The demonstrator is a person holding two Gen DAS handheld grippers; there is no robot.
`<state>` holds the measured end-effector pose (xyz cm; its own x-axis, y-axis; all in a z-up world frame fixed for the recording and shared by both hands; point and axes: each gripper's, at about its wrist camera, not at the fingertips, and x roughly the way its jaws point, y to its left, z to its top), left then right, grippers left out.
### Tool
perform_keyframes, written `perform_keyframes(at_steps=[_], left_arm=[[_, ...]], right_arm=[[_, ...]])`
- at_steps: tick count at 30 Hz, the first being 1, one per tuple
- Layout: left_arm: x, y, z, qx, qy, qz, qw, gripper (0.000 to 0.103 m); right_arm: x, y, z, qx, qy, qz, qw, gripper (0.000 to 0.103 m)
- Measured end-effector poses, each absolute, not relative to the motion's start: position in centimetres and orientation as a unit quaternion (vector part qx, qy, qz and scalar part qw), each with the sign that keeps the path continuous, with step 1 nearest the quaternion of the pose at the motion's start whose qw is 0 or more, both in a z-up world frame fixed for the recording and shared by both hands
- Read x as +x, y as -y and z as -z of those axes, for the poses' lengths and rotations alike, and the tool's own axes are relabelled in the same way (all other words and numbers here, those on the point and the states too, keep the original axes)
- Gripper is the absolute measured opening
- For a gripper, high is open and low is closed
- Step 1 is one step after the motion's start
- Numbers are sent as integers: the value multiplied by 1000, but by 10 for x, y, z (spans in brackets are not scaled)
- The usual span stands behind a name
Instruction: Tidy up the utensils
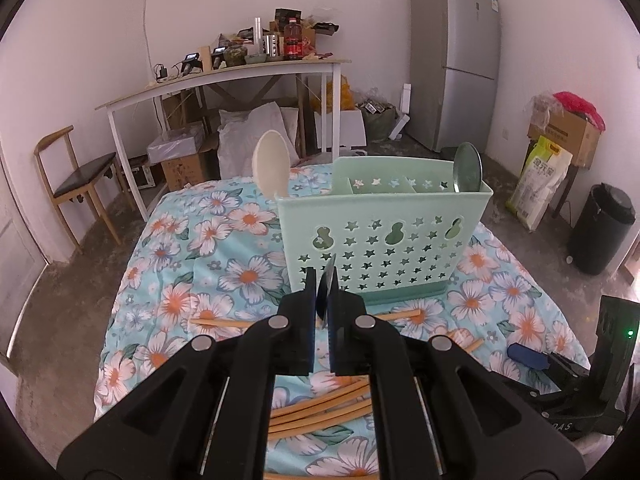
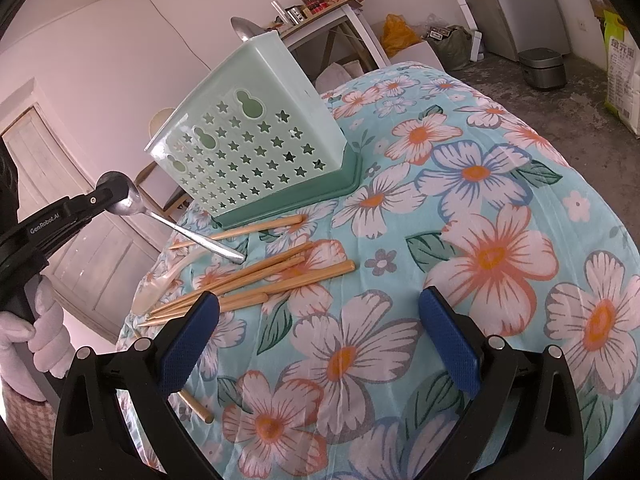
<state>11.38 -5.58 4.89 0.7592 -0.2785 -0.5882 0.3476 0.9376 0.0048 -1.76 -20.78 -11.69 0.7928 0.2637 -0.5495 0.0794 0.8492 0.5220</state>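
Note:
A mint green utensil holder (image 1: 384, 240) with star holes stands on the flowered tablecloth (image 2: 500, 184). A white spoon (image 1: 270, 164) sticks up at its left end and a dark metal spoon (image 1: 467, 168) at its right. My left gripper (image 1: 322, 284) is shut on the bowl of a metal spoon (image 2: 192, 234), held just in front of the holder's lower left, handle slanting down toward the cloth. Several wooden chopsticks (image 2: 260, 280) lie loose below it, beside a pale plastic spoon (image 2: 160, 284). My right gripper (image 2: 320, 340) stands open above the cloth with nothing between its fingers.
One short chopstick (image 2: 196, 406) lies near the left pad of the right gripper. The table's left edge drops off close behind the chopsticks. Beyond it are a wooden chair (image 1: 76, 176), a cluttered white desk (image 1: 224, 76), a grey fridge (image 1: 456, 60) and a black bin (image 1: 600, 228).

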Motion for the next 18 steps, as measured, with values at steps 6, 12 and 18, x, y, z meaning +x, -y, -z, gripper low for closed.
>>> perform_keyframes(at_steps=[6,12,18], left_arm=[[106,35,-52,16,-300,173,938,3],[84,-7,-61,-38,-271,163,948,3],[62,-73,-65,-116,-249,137,952,3]], right_arm=[[-14,206,117,263,-328,-46,906,97],[-14,203,117,253,-337,-41,906,97],[-7,194,110,204,-375,-41,903,97]])
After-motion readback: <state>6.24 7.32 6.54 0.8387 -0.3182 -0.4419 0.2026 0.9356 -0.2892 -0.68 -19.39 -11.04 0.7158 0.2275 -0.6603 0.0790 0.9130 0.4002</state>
